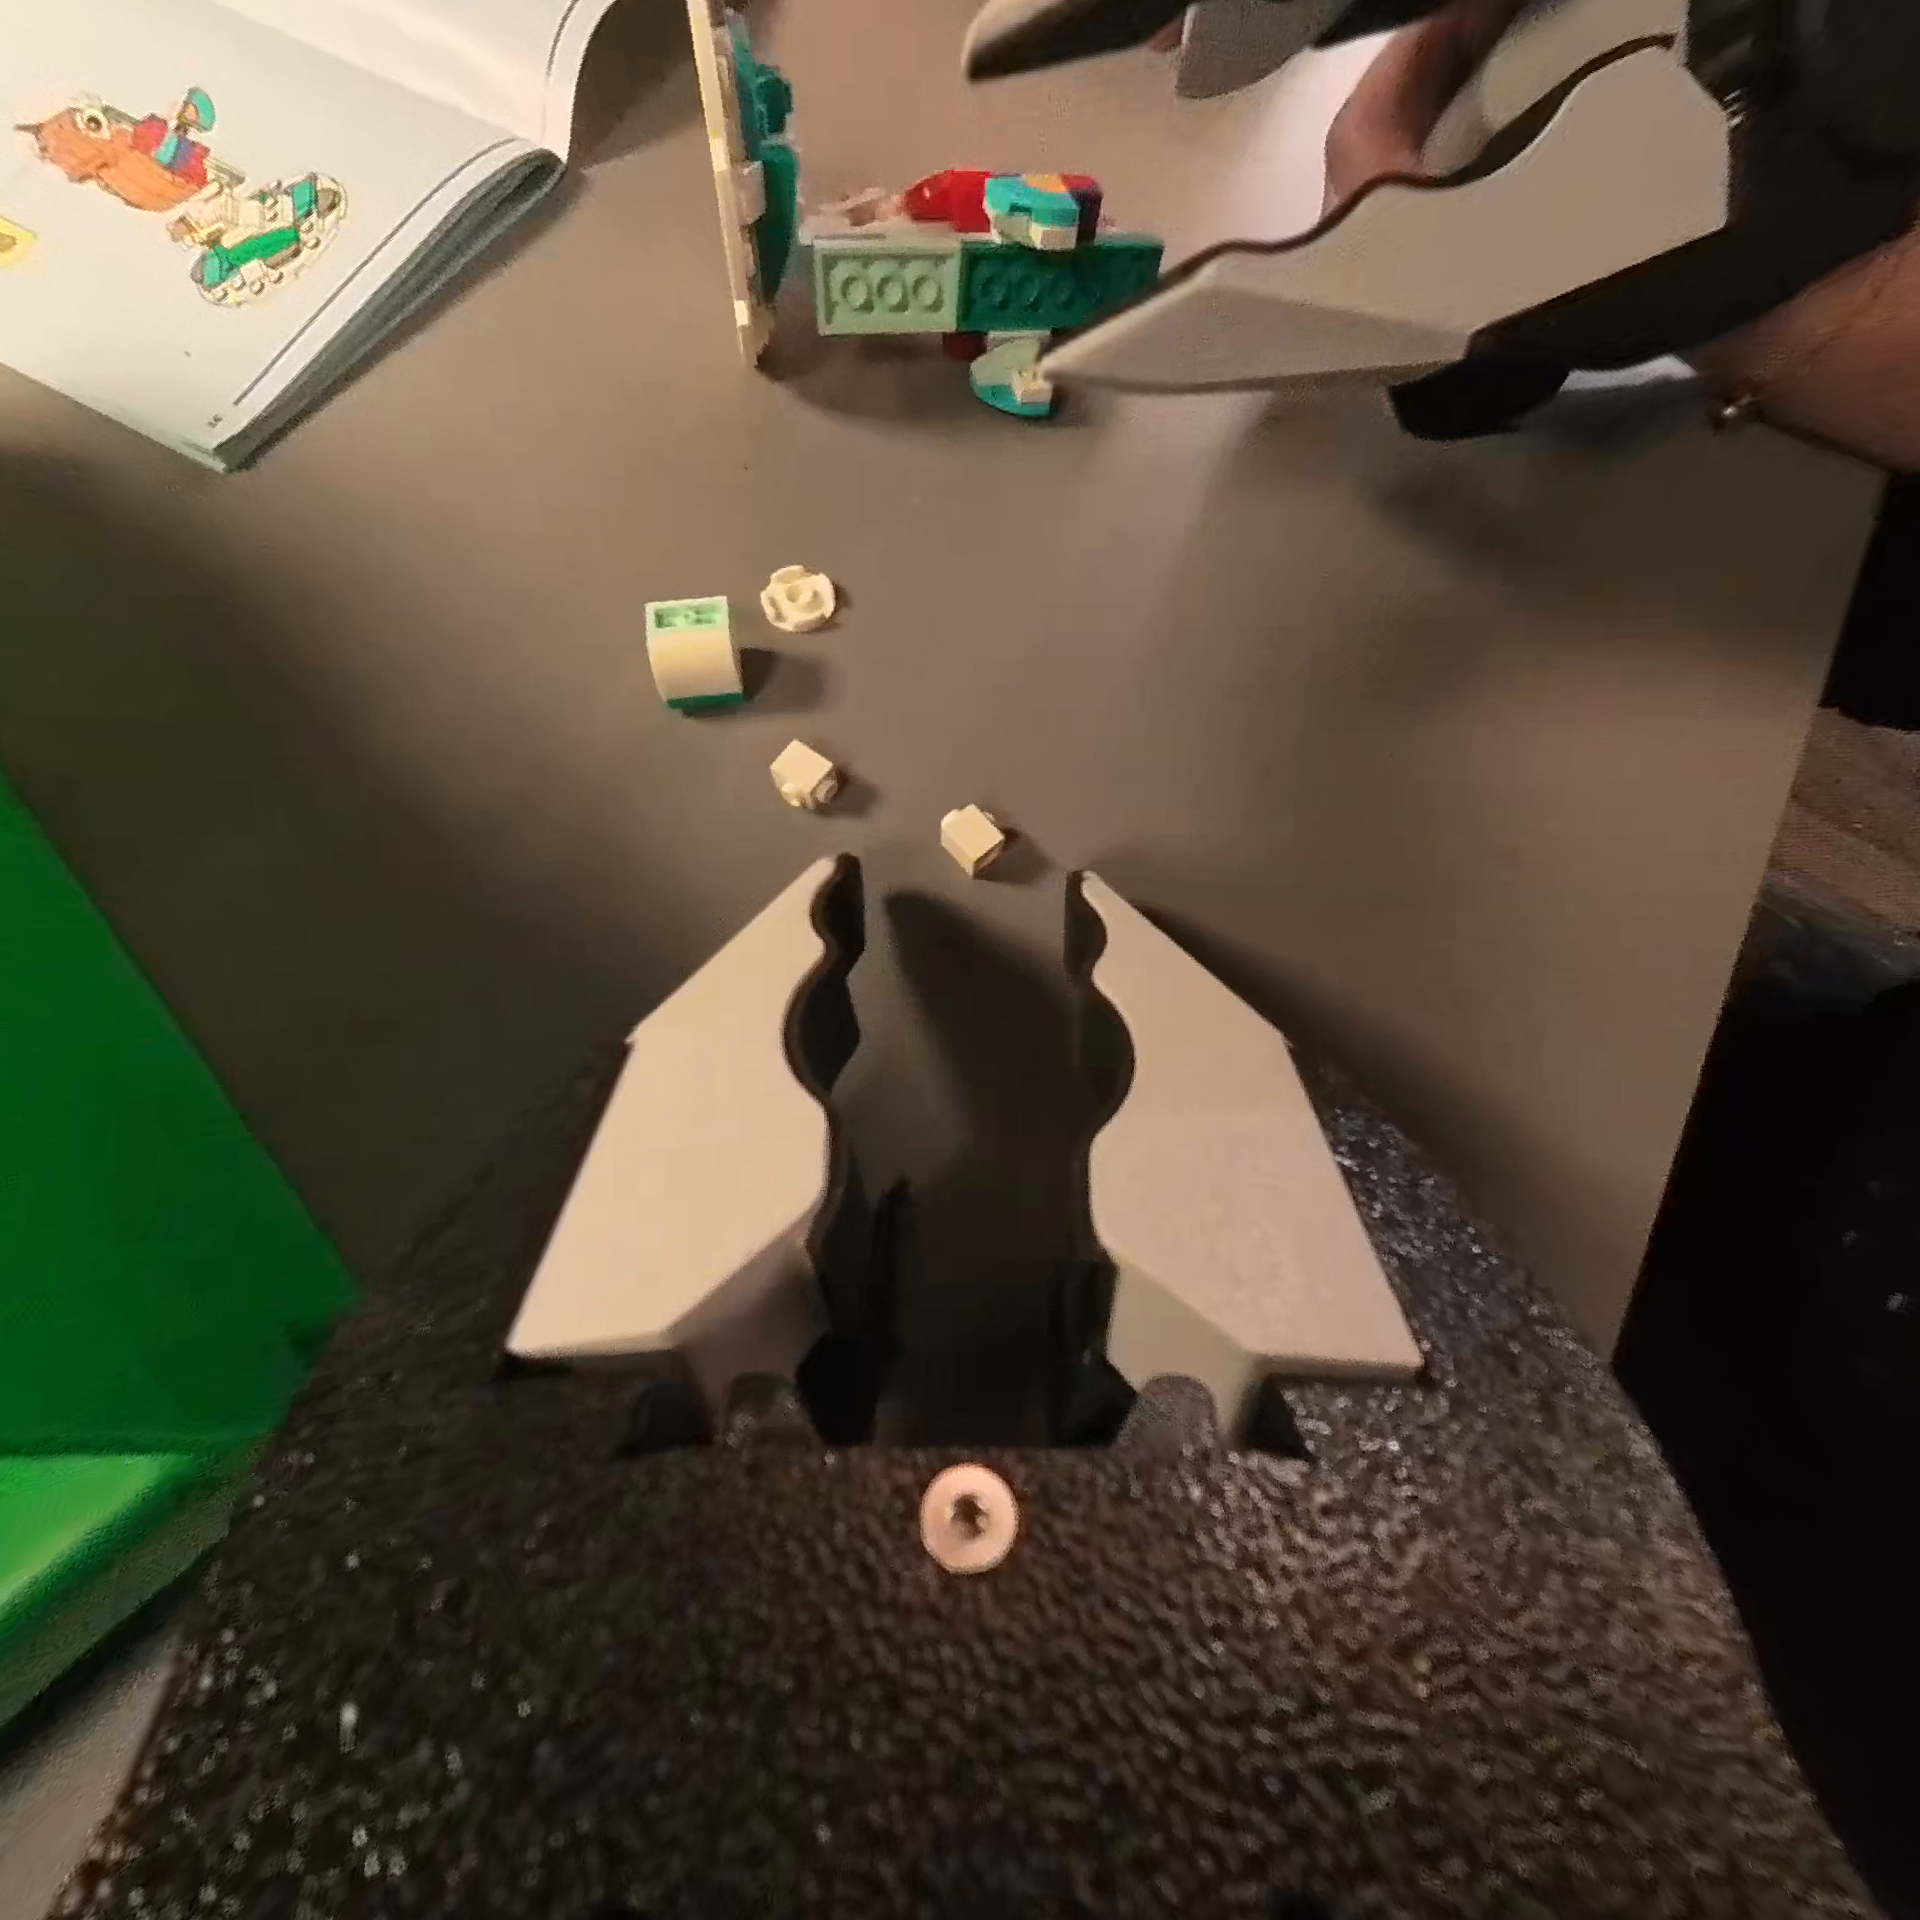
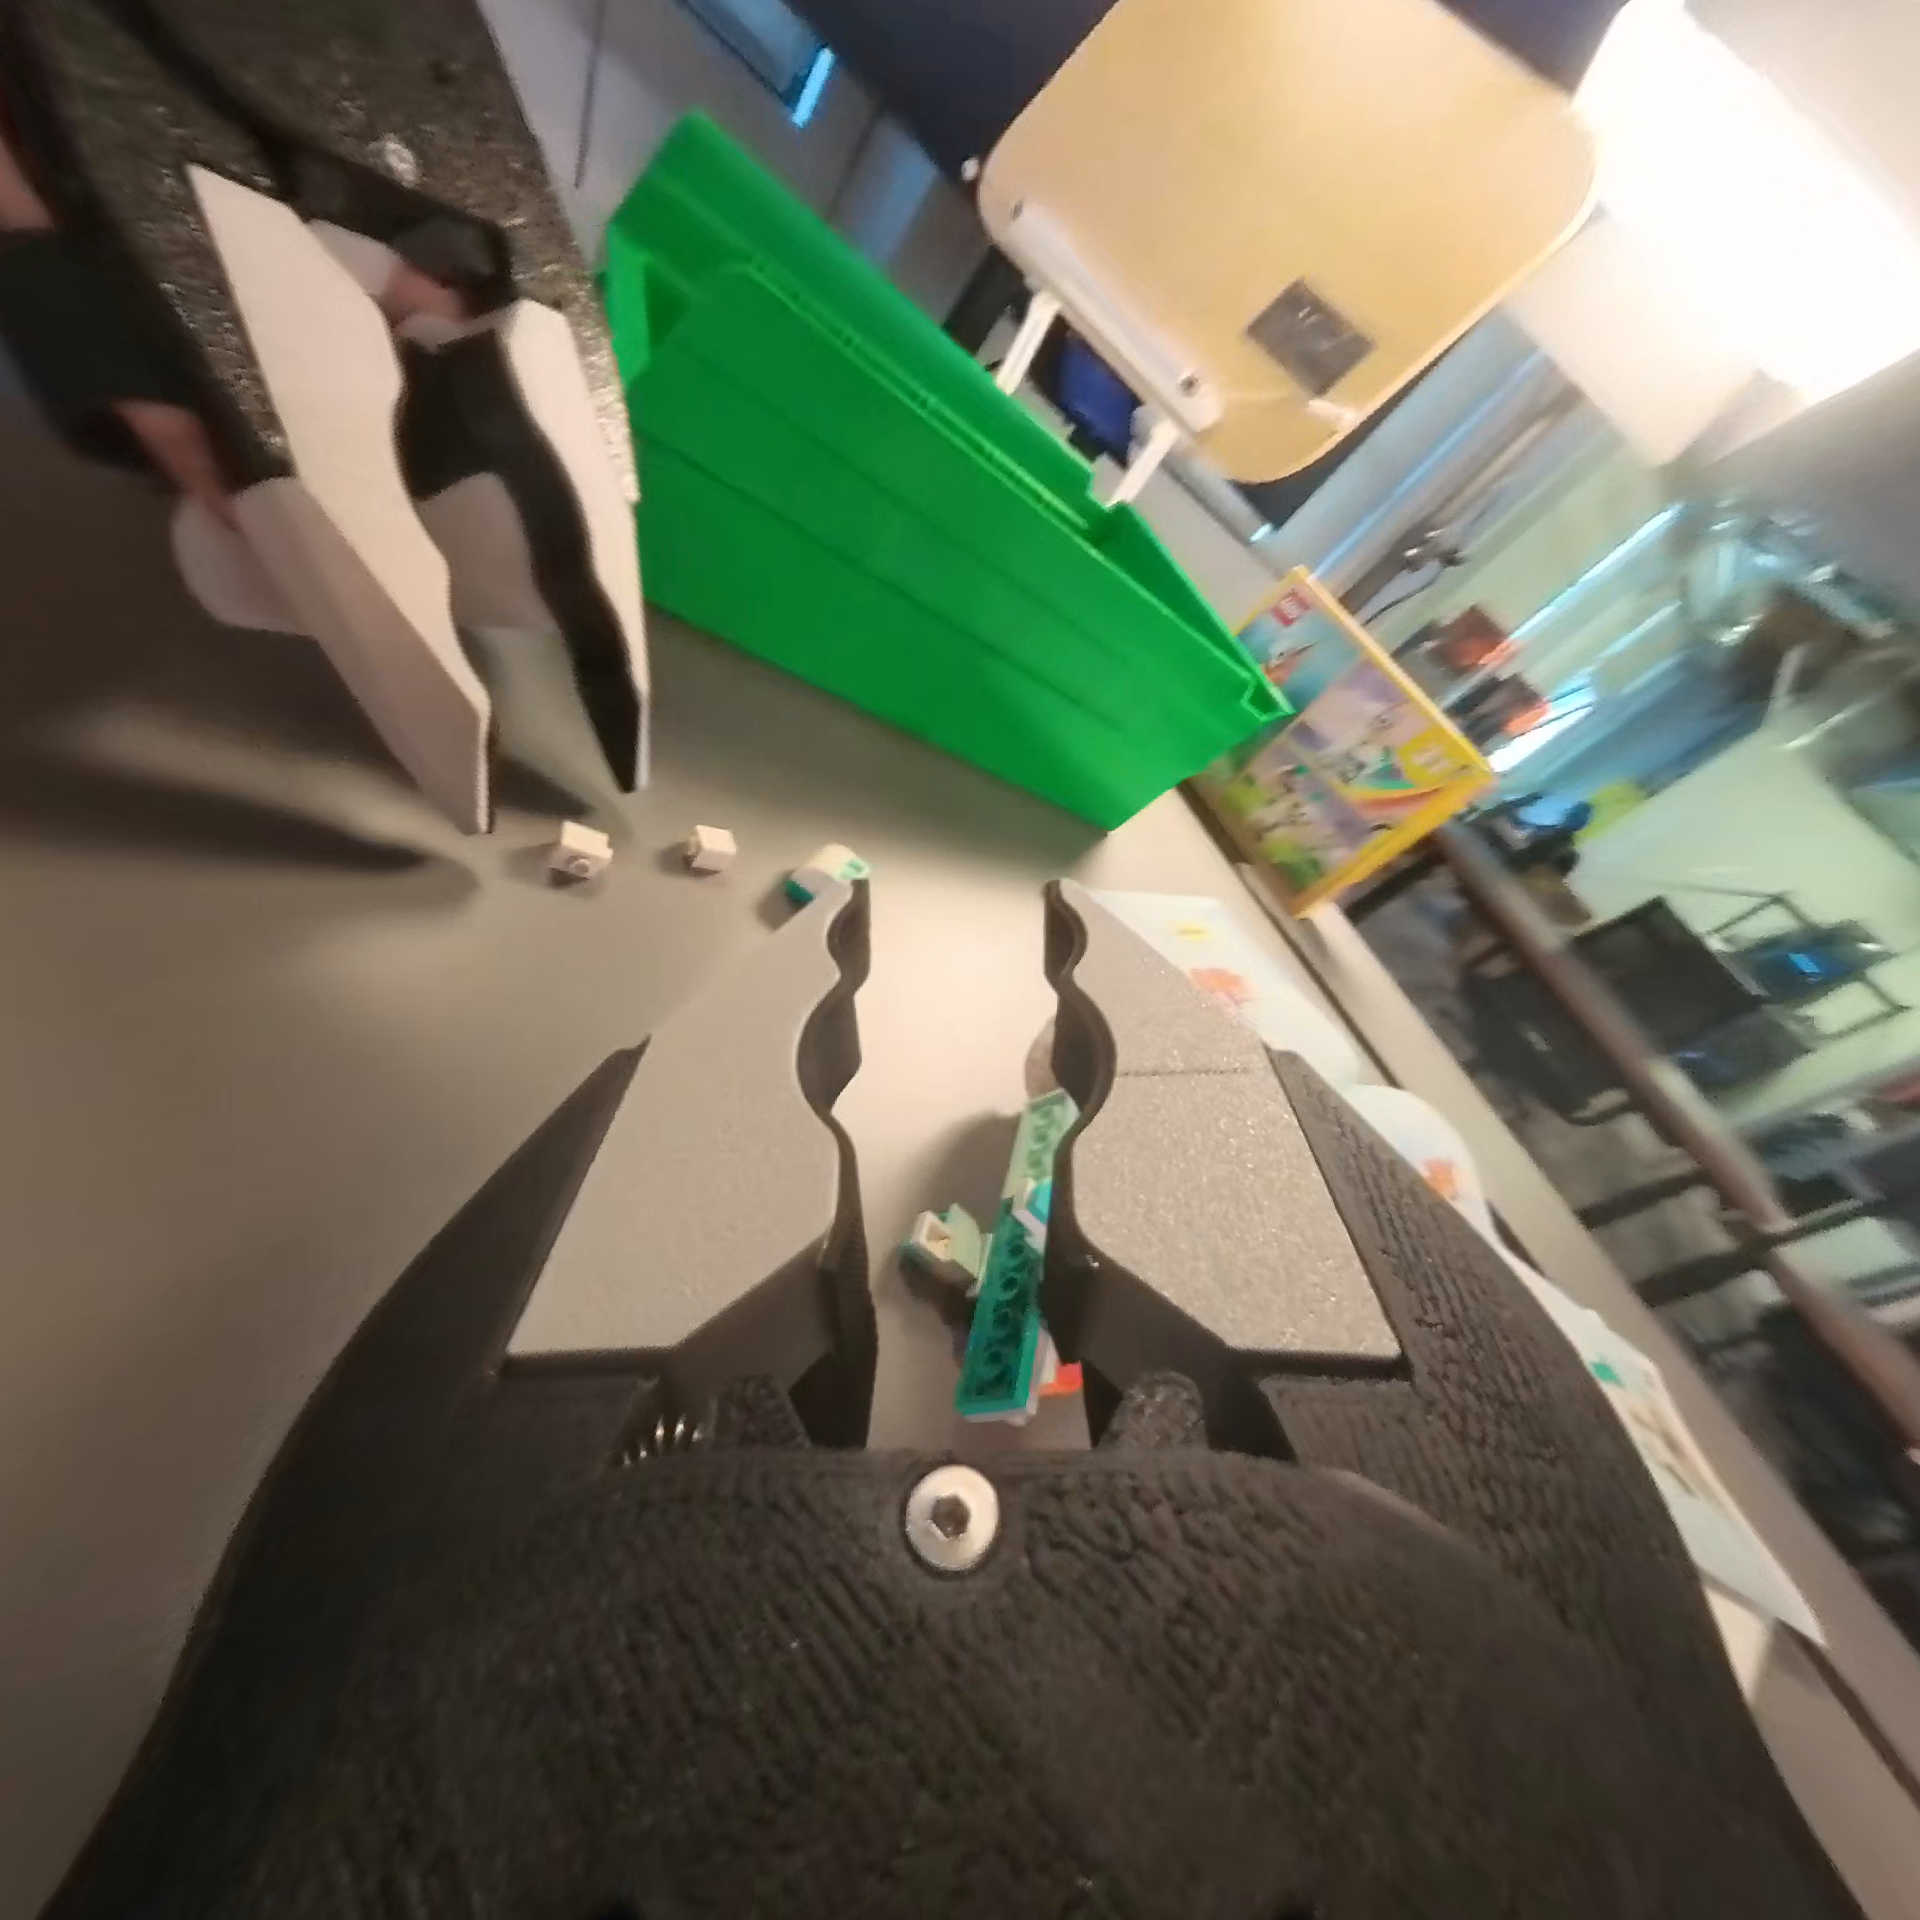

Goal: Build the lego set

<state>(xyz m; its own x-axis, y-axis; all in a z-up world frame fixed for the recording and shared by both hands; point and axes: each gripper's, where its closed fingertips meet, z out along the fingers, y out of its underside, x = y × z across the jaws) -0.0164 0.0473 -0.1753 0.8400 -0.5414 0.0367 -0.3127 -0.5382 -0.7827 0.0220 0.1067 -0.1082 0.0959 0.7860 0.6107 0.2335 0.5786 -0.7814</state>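
Just short of a small cream brick [image 1: 974,840], the left gripper [image 1: 966,883] stood parted, gripping nothing. Beyond that brick, the right gripper [image 2: 956,914] hung spread and bare over the teal brick model [image 2: 1013,1278]. Risk, as I judged it: loose bricks were light, and a fingertip nudge could scatter them across the table [image 1: 1351,675].

My fingers [image 1: 727,1091] are pale grey on speckled black mounts; the table [image 1: 1351,727] is dull grey — cream bricks [image 1: 805,777], a teal-and-mint model [image 1: 987,286] and a bright green bin [image 2: 883,540].
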